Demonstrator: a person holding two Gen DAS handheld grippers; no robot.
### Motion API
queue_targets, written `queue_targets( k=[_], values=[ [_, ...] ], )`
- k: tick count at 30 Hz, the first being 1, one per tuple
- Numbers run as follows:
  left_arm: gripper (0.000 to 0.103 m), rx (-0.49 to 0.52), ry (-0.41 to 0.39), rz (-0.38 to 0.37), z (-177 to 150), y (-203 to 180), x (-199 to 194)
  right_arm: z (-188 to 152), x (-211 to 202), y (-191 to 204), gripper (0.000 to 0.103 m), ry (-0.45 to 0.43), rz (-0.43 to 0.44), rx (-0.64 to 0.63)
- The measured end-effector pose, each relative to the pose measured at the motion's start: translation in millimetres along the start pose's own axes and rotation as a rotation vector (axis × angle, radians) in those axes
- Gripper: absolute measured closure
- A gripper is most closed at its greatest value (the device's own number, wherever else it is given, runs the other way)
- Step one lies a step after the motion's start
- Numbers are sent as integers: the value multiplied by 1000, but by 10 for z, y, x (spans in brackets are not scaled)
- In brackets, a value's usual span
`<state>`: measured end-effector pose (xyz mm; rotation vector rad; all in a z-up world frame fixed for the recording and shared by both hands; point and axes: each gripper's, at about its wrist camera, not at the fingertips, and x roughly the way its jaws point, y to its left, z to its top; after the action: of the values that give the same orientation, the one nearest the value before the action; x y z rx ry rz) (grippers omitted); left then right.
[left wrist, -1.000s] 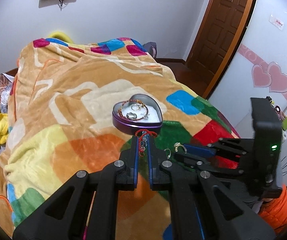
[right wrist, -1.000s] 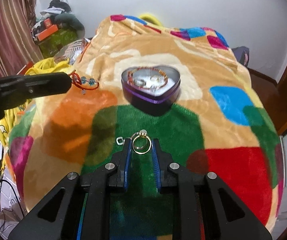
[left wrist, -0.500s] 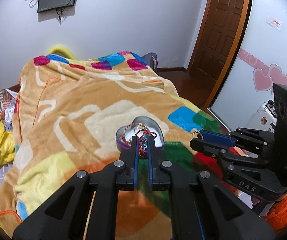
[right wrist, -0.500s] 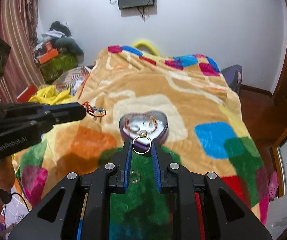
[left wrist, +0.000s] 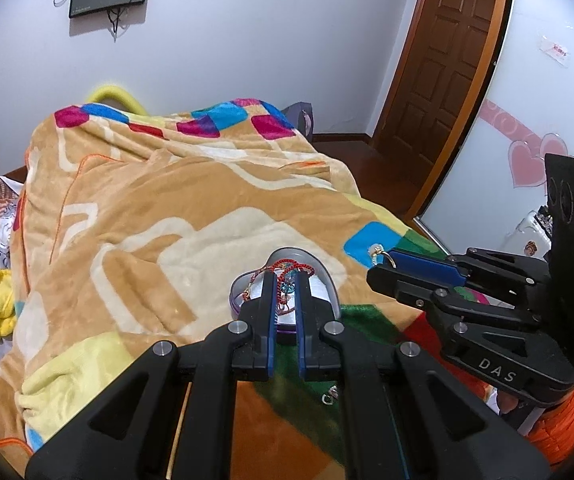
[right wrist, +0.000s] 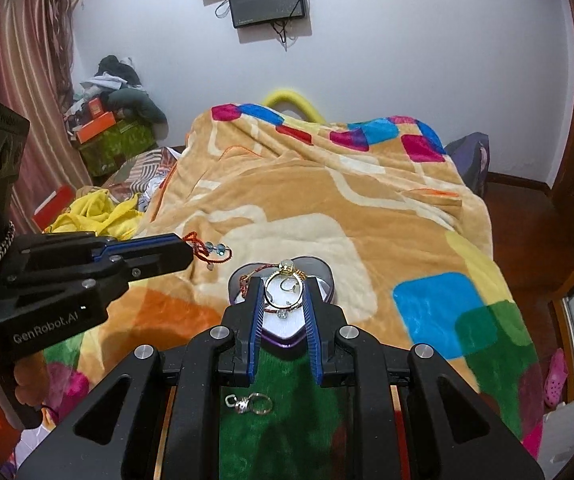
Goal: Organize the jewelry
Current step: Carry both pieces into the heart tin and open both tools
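Note:
A purple heart-shaped tin (left wrist: 327,280) (right wrist: 319,276) lies on the blanket with a bracelet and rings inside. My left gripper (left wrist: 287,278) (right wrist: 191,246) is shut on a red cord bracelet with blue beads (left wrist: 289,274) (right wrist: 209,250), held above the tin's left side. My right gripper (right wrist: 285,286) (left wrist: 379,258) is shut on a gold ring with a pale stone (right wrist: 285,290) (left wrist: 379,252), held above the tin. A small silver ring and a clasp (right wrist: 253,402) (left wrist: 329,398) lie on the green patch near me.
A patchwork fleece blanket (left wrist: 159,208) (right wrist: 367,208) covers the bed. Yellow cloth (right wrist: 95,212) and boxes (right wrist: 99,120) lie at the left. A brown door (left wrist: 447,60) and a wall with pink hearts (left wrist: 527,156) stand at the right.
Both grippers have risen and moved forward over the bed, with the bracelet and the gold ring in them, and now hang over the heart tin.

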<state>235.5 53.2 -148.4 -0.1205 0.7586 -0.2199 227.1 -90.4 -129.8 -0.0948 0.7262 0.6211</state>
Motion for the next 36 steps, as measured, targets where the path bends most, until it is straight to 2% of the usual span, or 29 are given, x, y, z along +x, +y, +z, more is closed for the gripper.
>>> queue_targets(
  k=[19,33,36],
  values=[
    [97,-30,113,-29,-13,177,676,8,524,-185,85,100,27,24],
    [95,-32,129,-28,-14,165,646,-7,593,-249,85,154,57,47],
    [94,-39,119,-23,2,169,571,-5,546,-231,81,153,50,42]
  ],
)
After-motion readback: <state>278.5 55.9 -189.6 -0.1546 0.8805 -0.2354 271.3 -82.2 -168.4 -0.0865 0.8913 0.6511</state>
